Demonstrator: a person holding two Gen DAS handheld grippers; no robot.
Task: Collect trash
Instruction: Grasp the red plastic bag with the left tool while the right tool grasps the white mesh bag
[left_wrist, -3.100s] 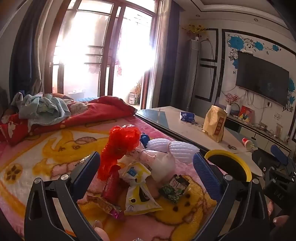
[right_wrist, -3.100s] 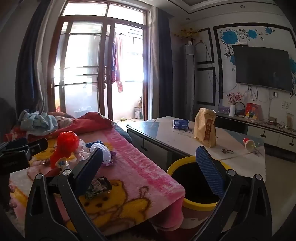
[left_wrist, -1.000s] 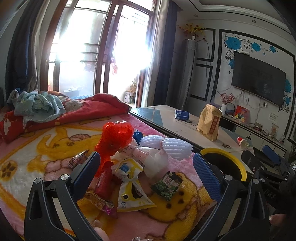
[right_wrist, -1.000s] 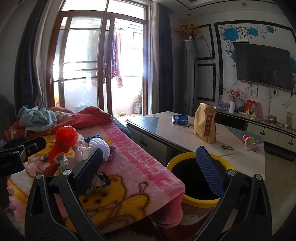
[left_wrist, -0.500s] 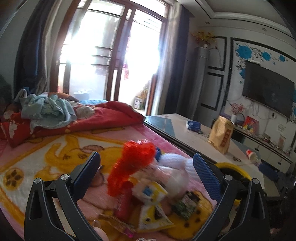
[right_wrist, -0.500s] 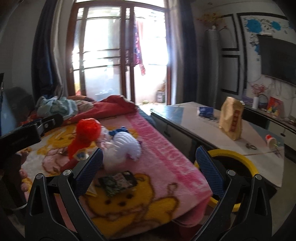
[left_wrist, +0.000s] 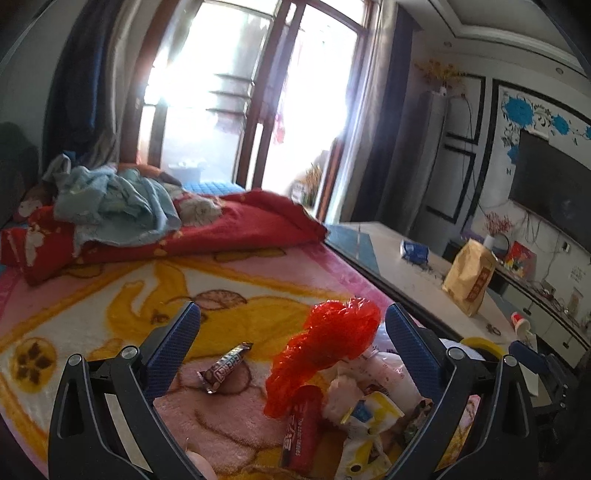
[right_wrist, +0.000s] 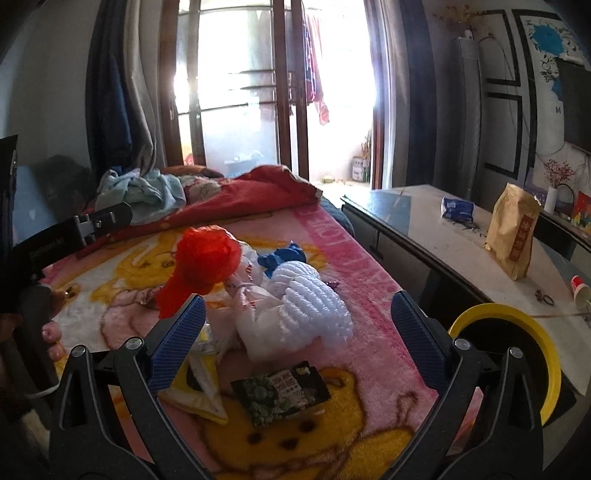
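A heap of trash lies on the pink and yellow blanket (left_wrist: 110, 295). It holds a crumpled red plastic bag (left_wrist: 328, 343), a red wrapper (left_wrist: 299, 432), a brown candy bar wrapper (left_wrist: 225, 365), a yellow and white packet (left_wrist: 365, 413), white foam netting (right_wrist: 314, 306), a blue scrap (right_wrist: 282, 258) and a dark green packet (right_wrist: 280, 391). My left gripper (left_wrist: 291, 343) is open and empty above the heap, with the red bag and candy wrapper between its fingers. My right gripper (right_wrist: 295, 328) is open and empty above the foam netting and green packet.
A yellow-rimmed black bin (right_wrist: 517, 347) stands beside the bed's right edge, by a low white table (right_wrist: 461, 251) with a brown paper bag (right_wrist: 513, 236), a blue packet (right_wrist: 456, 208) and a red cup (right_wrist: 580, 291). A red quilt (left_wrist: 221, 229) and light blue clothes (left_wrist: 118, 203) lie at the back.
Both grippers have swung left toward the heap and come closer to it. The bin has slid to the right edge of both views. Both stay open.
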